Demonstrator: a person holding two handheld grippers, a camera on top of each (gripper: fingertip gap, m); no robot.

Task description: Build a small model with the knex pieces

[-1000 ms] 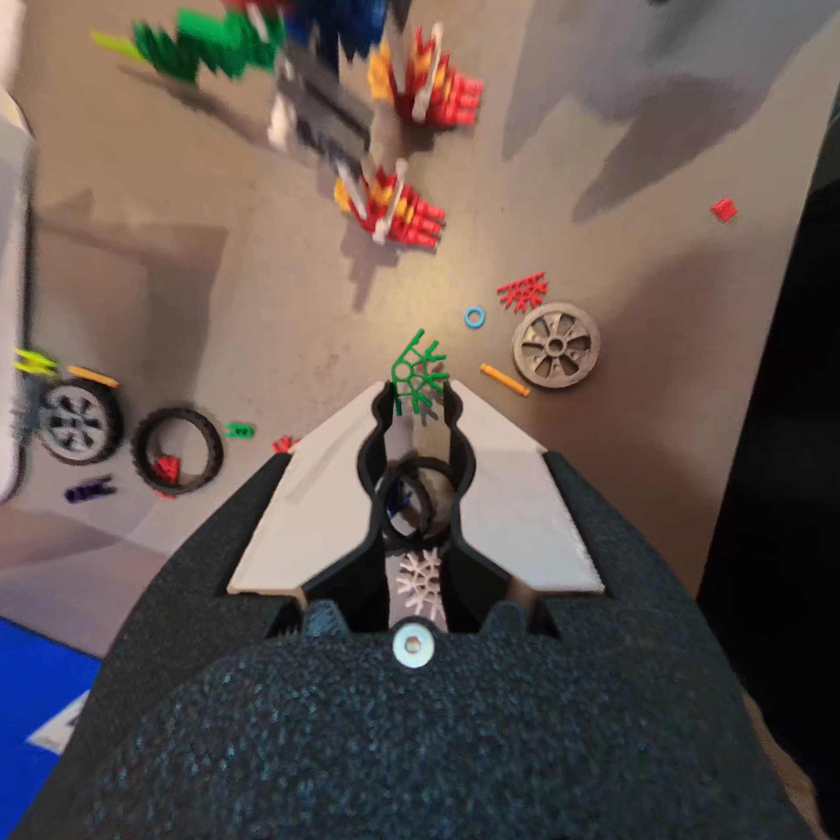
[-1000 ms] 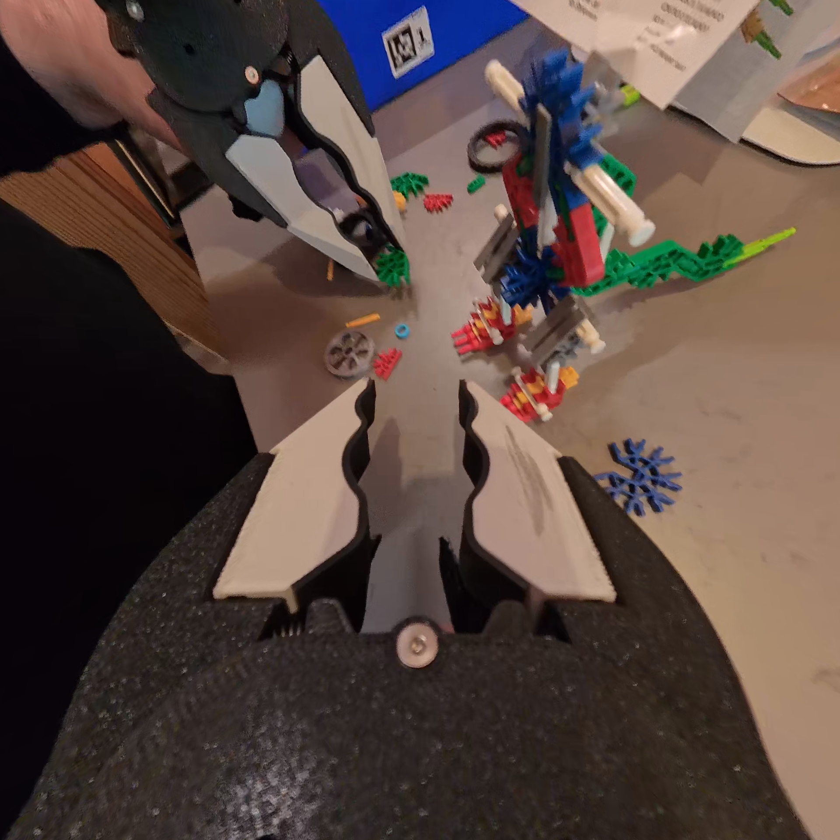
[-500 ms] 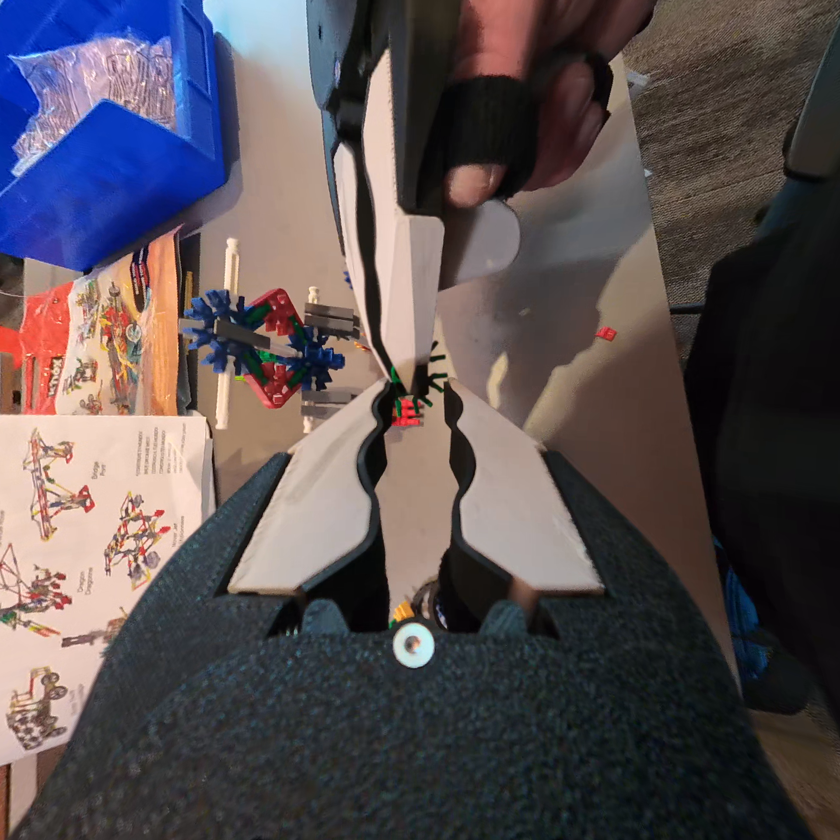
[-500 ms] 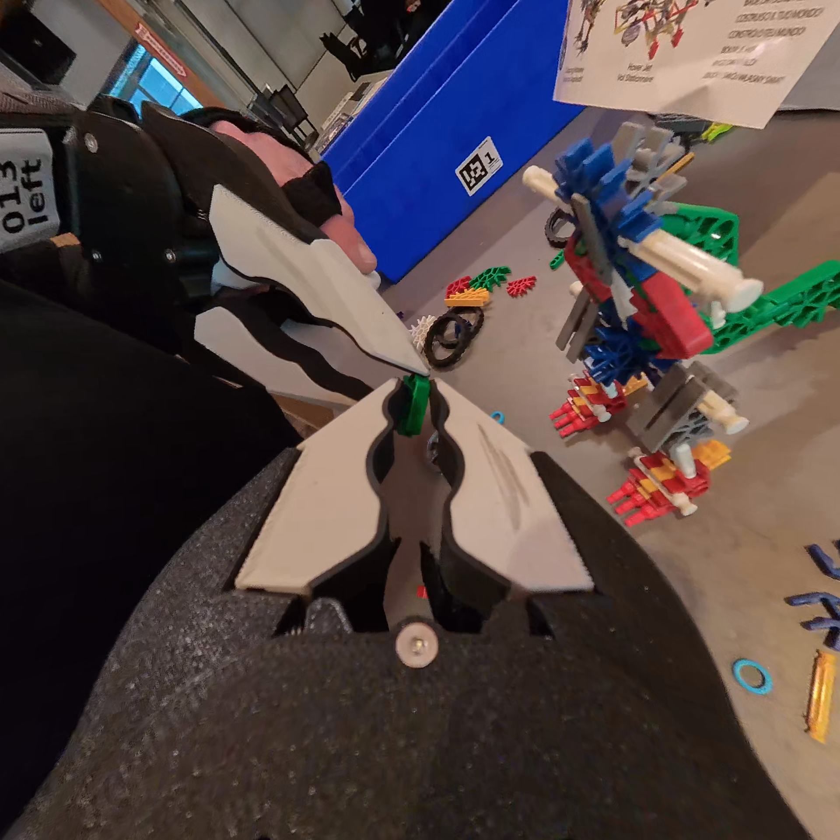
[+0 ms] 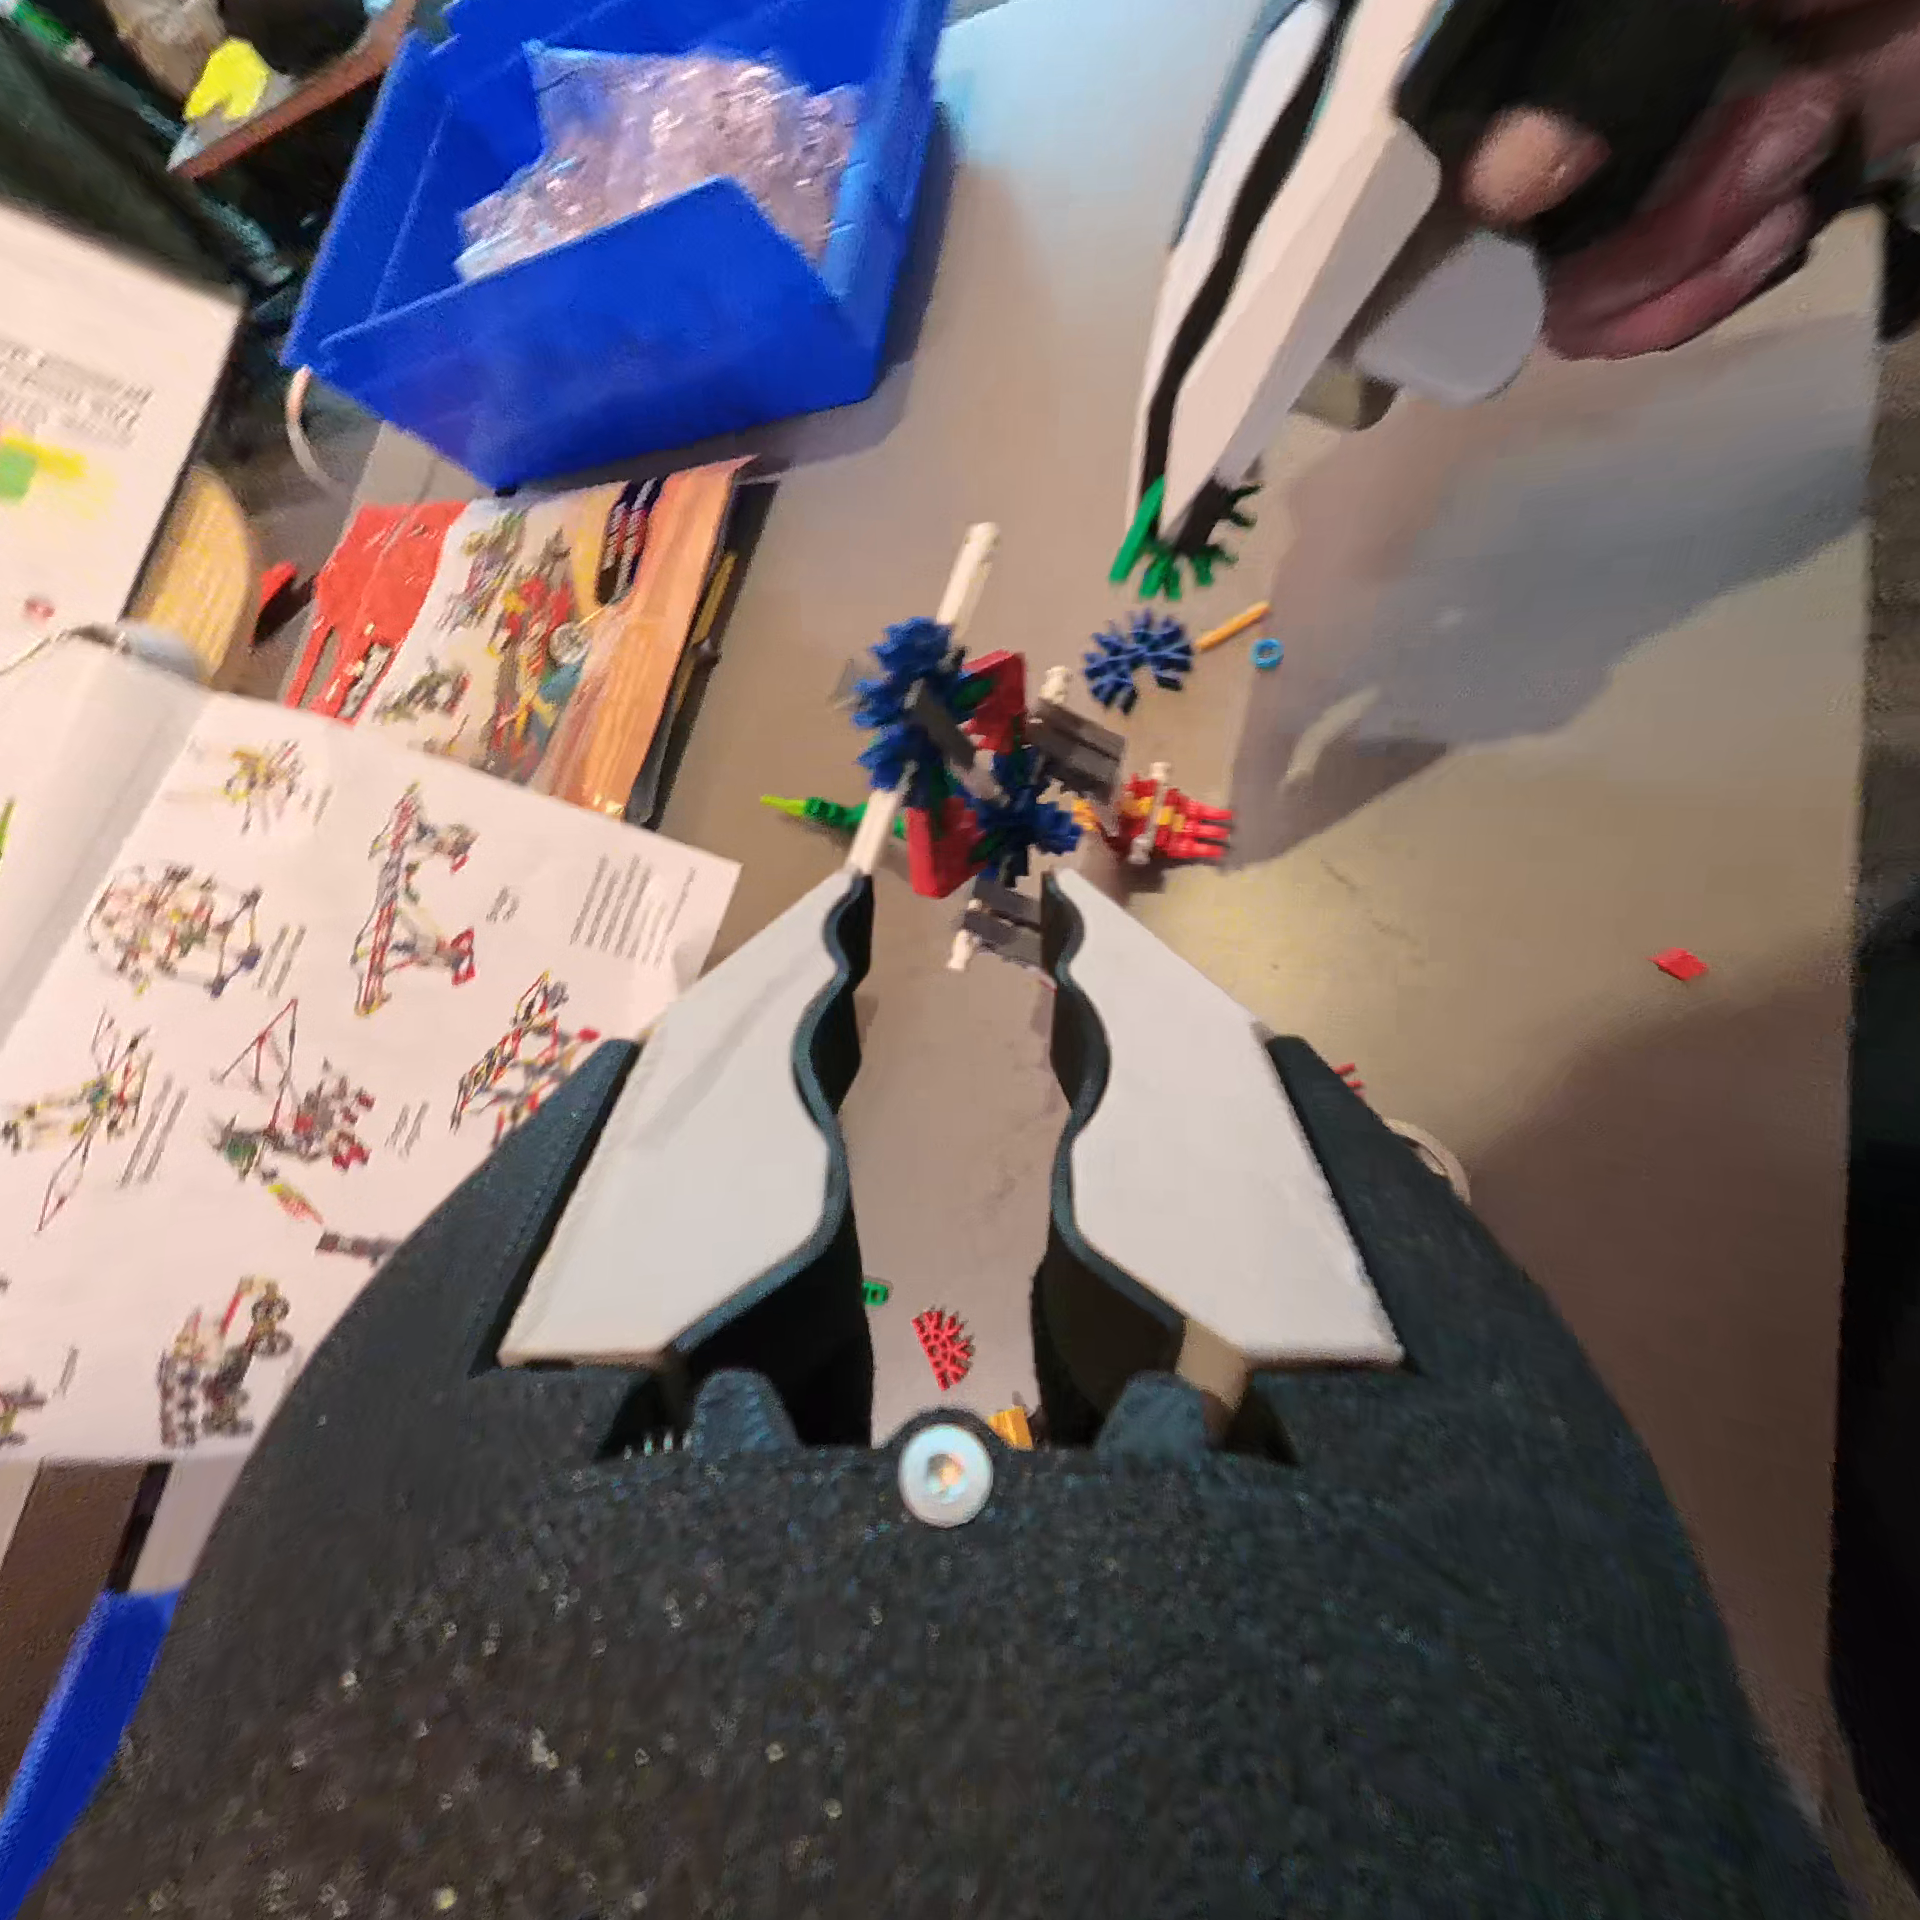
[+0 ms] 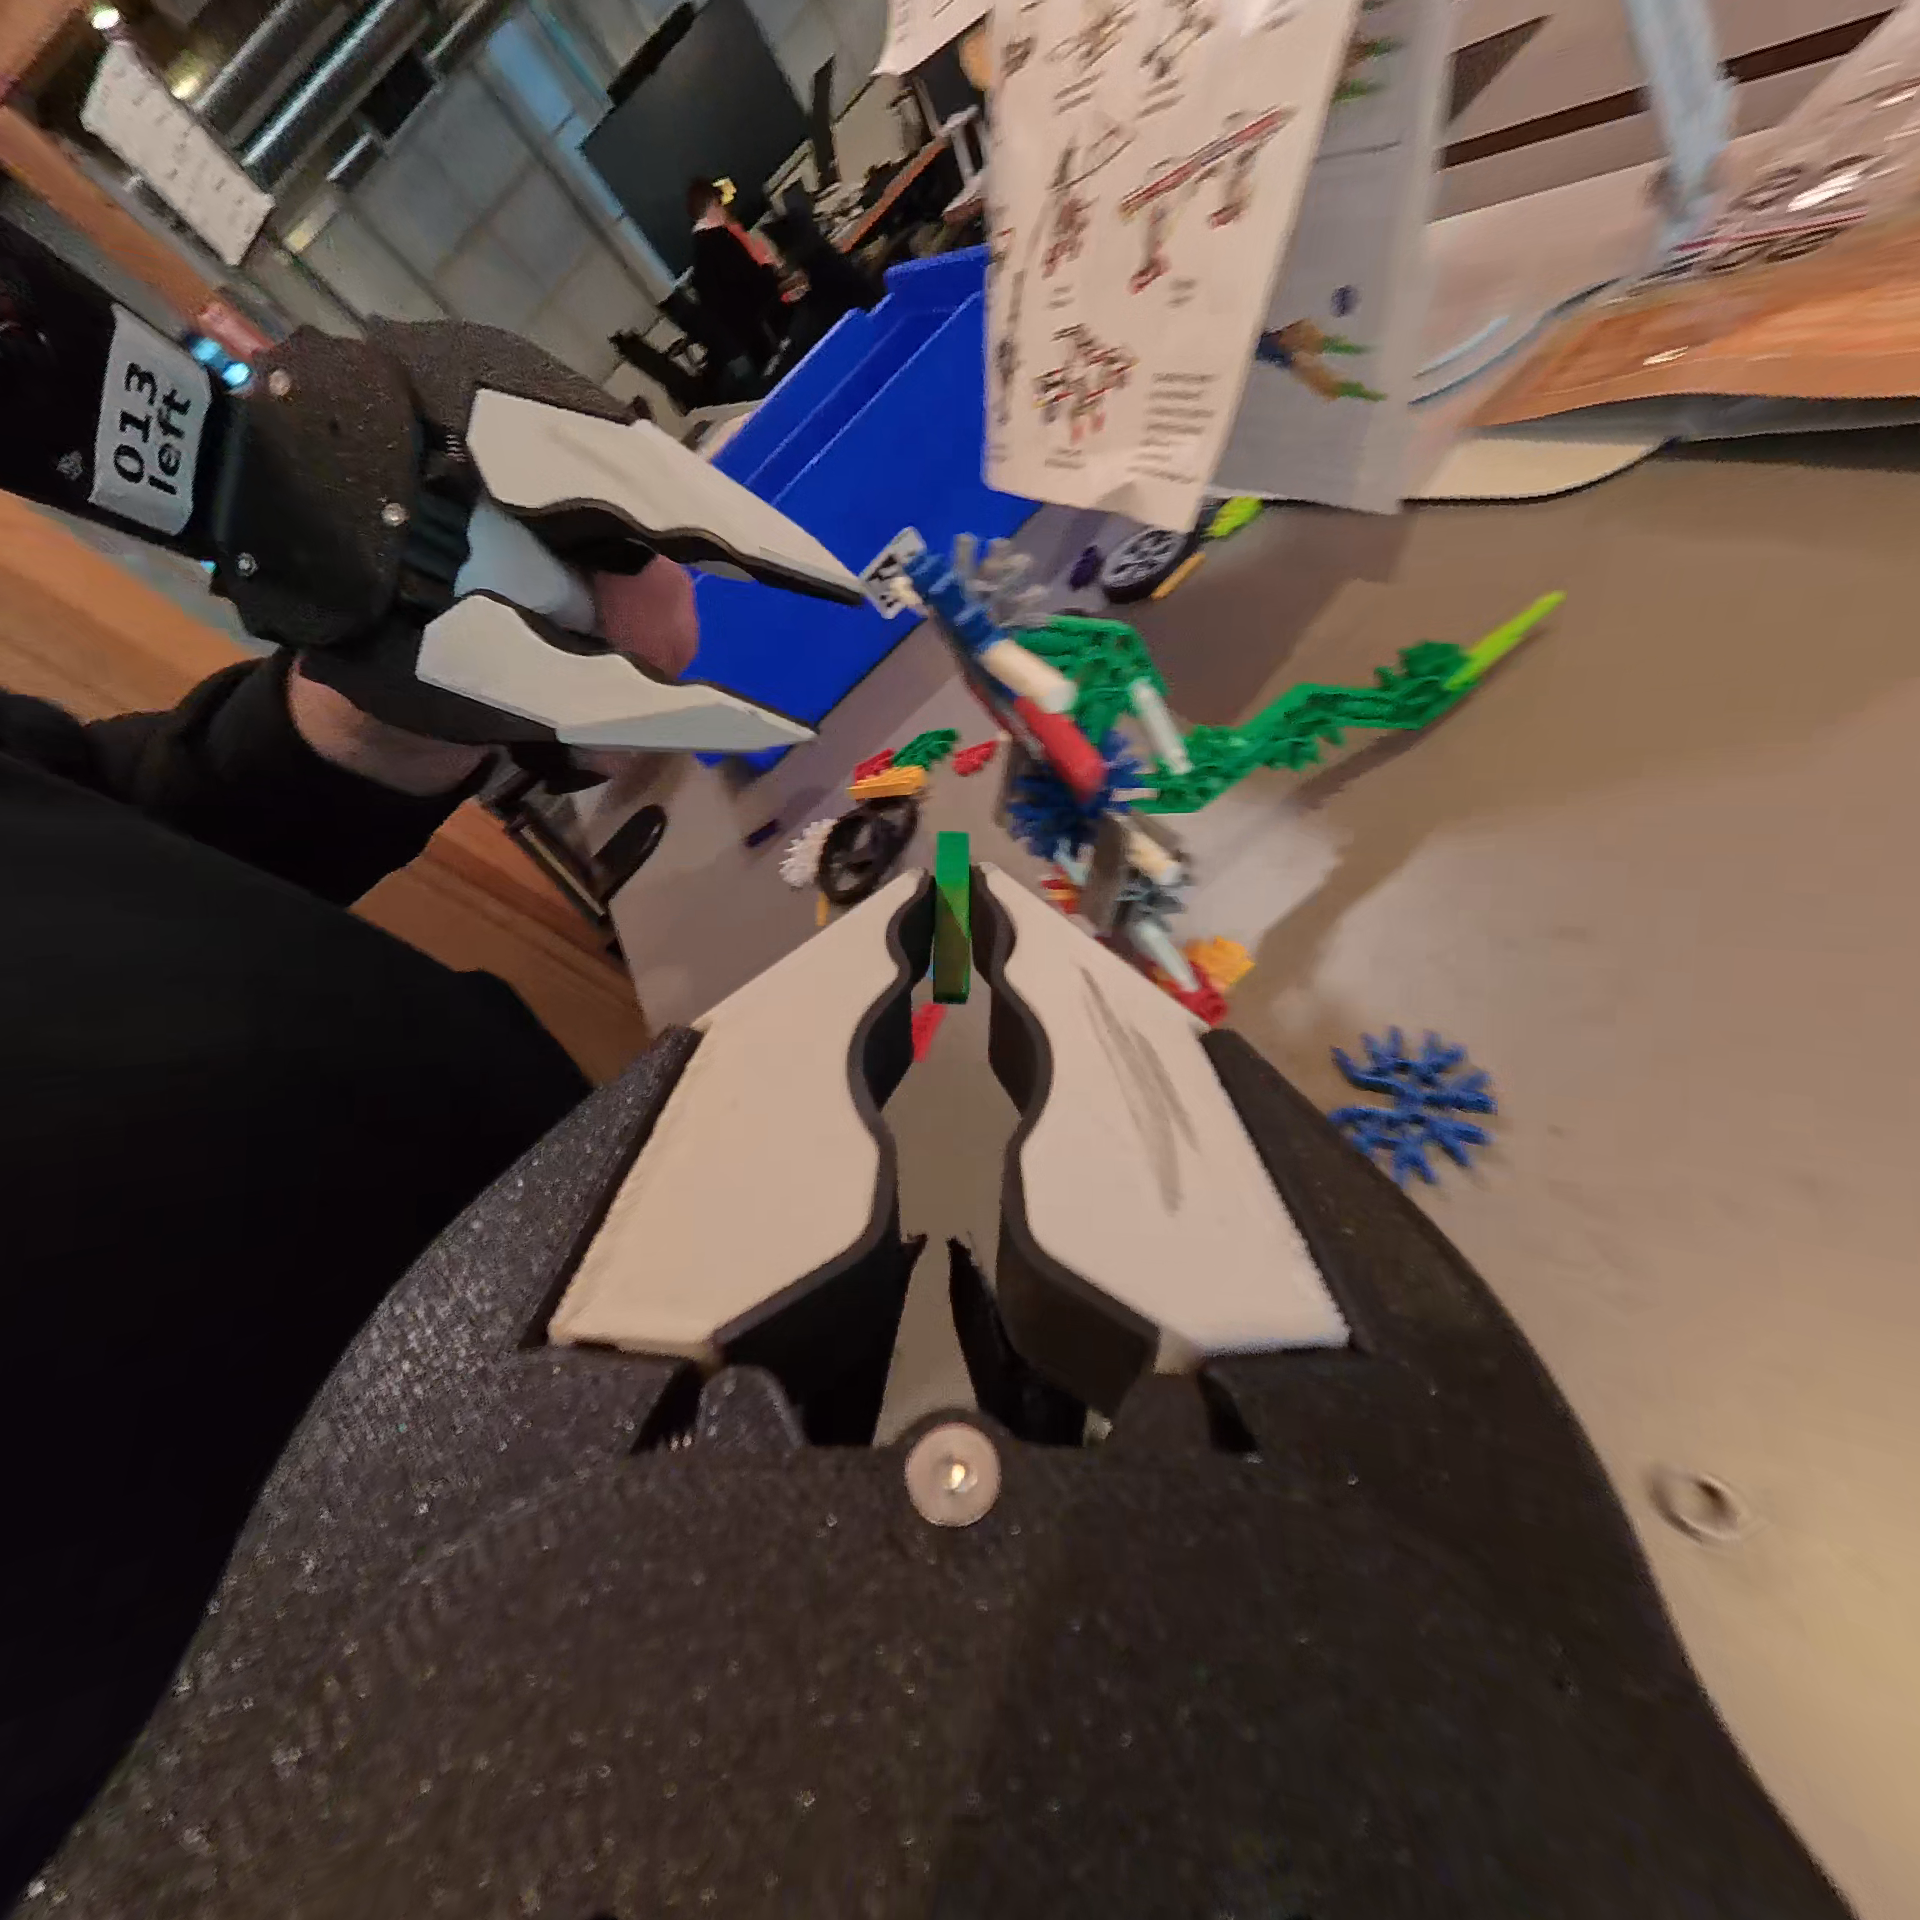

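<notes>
The flat green plastic snowflake-shaped connector [image 6: 951, 930], gripped by the left gripper [image 5: 954, 906] a second ago, is now clamped edge-on between the fingertips of the right gripper [image 6: 953, 902]. The left gripper's jaws have spread apart and hold nothing, and it has drawn back from the right gripper, which it met tip to tip half a second ago.

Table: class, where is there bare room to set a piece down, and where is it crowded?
Free: the table right of the model, bare except one small red piece; also around the blue connector, short of the green chain. Crowded: around the model and toward the instruction sheet.
</notes>
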